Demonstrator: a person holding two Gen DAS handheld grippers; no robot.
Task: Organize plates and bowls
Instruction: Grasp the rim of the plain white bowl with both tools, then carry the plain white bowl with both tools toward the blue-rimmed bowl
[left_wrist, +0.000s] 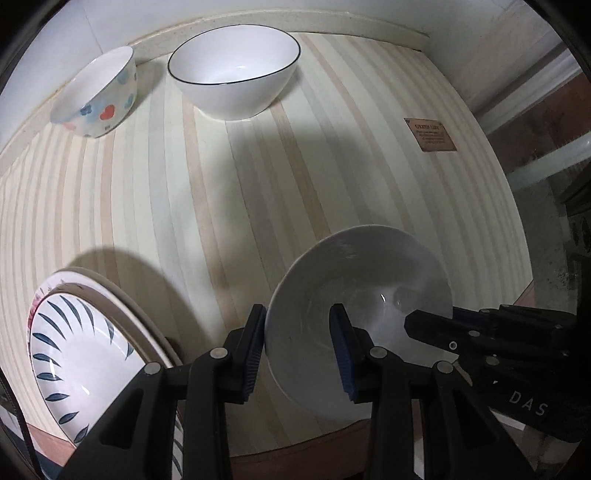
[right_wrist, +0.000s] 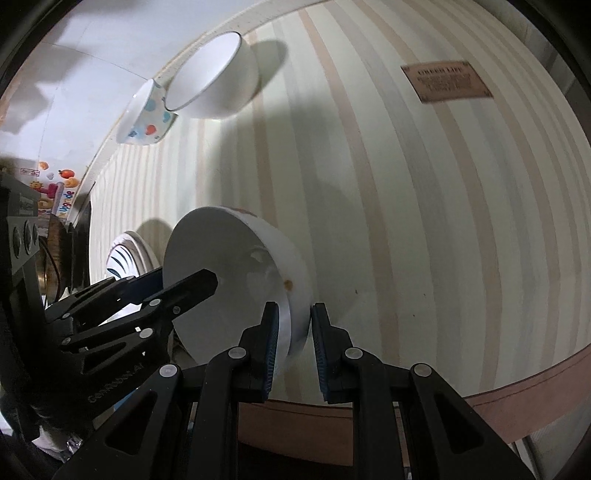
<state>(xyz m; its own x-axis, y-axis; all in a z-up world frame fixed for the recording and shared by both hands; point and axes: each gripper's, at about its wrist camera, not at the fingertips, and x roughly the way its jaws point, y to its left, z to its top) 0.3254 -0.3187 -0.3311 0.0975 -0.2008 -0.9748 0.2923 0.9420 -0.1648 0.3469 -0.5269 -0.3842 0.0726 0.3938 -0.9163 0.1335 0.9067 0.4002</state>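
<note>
A plain white bowl sits near the table's front edge, and both grippers straddle its rim from opposite sides. My left gripper has one finger inside and one outside the near rim. My right gripper does the same on the opposite rim, and the bowl fills the space ahead of it. The jaws look close to the wall, but contact is unclear. A black-rimmed white bowl and a heart-patterned bowl stand at the back. A leaf-patterned plate lies on a stack at front left.
The striped tablecloth covers the table, with a brown label at the right. A wall runs behind the bowls. The table's front edge is just below the grippers. Colourful stickers show at far left.
</note>
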